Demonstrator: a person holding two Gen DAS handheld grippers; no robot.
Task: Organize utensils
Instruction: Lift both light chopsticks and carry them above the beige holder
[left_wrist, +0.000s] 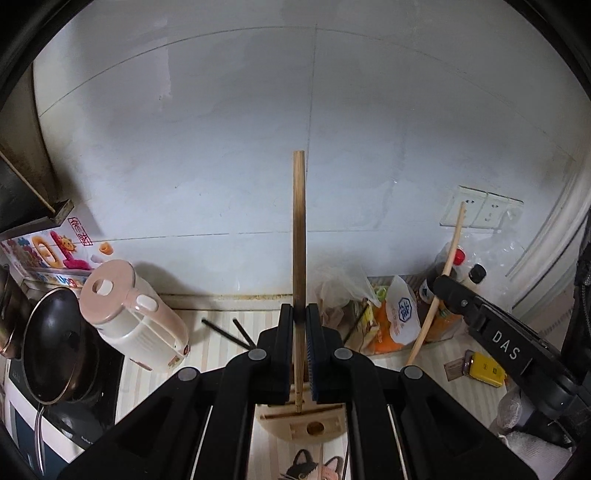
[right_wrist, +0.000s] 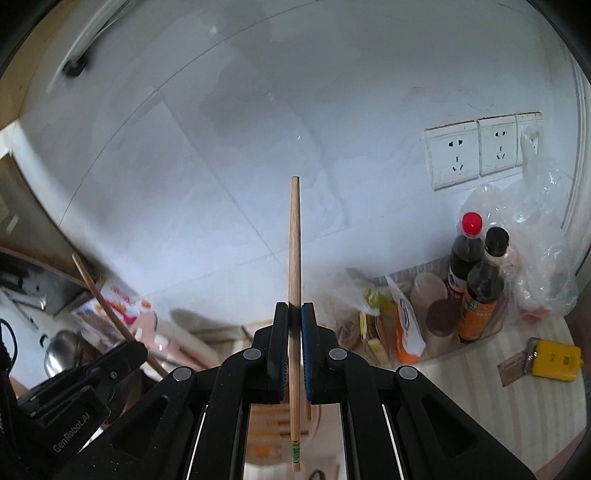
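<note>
Two chopsticks, one per claw: we have the left gripper (left_wrist: 299, 317) pinched tight on the left chopstick (left_wrist: 298, 229), upright so its lower tip meets a slot in the wooden holder (left_wrist: 306, 424) just below. The right gripper (right_wrist: 294, 321), jaws likewise clamped, carries the right chopstick (right_wrist: 294, 258) vertical above the same holder (right_wrist: 266, 428), tip apparently not in a slot yet. Farther off, black chopsticks (left_wrist: 225, 332) lie on the counter (left_wrist: 207, 354) by the kettle (left_wrist: 133, 314), waiting; sauce bottles (right_wrist: 476, 280) stand against the wall

The tool arms hide most of the wooden utensil holder (left_wrist: 306, 424).
</note>
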